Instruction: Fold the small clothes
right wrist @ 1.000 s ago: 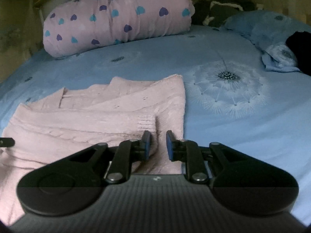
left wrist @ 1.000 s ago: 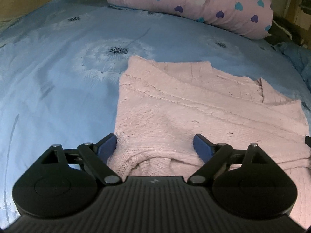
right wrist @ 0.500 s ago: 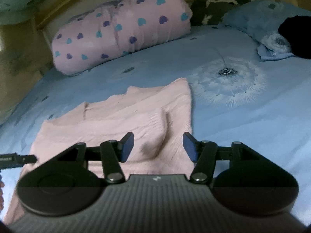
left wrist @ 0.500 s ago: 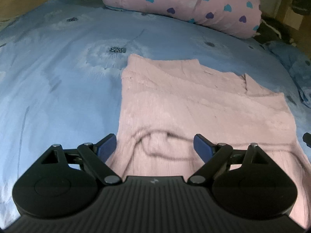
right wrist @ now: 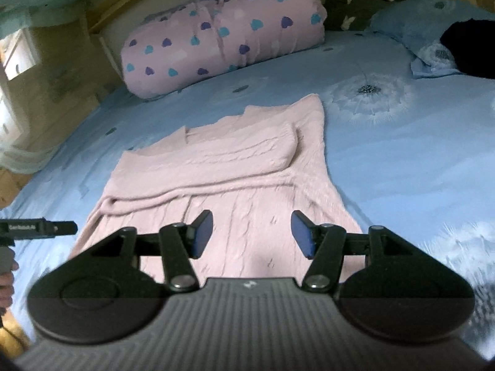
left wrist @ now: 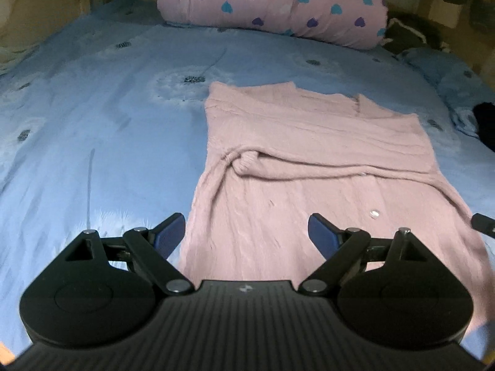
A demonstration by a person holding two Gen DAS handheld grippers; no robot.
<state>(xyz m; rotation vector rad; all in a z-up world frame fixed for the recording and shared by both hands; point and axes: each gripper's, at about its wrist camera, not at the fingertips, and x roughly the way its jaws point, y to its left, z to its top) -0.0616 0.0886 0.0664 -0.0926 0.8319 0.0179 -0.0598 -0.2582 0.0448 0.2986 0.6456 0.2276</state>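
Observation:
A pink knitted sweater (left wrist: 309, 160) lies flat on the blue bedspread (left wrist: 92, 123), both sleeves folded across its body. It also shows in the right wrist view (right wrist: 235, 167). My left gripper (left wrist: 246, 236) is open and empty, held above the sweater's near left hem. My right gripper (right wrist: 252, 235) is open and empty, above the near right part of the hem. The left gripper's tip (right wrist: 40, 227) shows at the left edge of the right wrist view.
A rolled pink quilt with hearts (left wrist: 272, 3) lies at the head of the bed, also in the right wrist view (right wrist: 222, 37). A blue pillow (right wrist: 427, 34) with a black garment (right wrist: 470, 49) lies at the far right. Dark clothes (left wrist: 408, 31) sit behind.
The right gripper has opened and let go of the sleeve cuff. Both grippers have drawn back and up from the sweater toward its hem, and the folded sleeves now lie on it.

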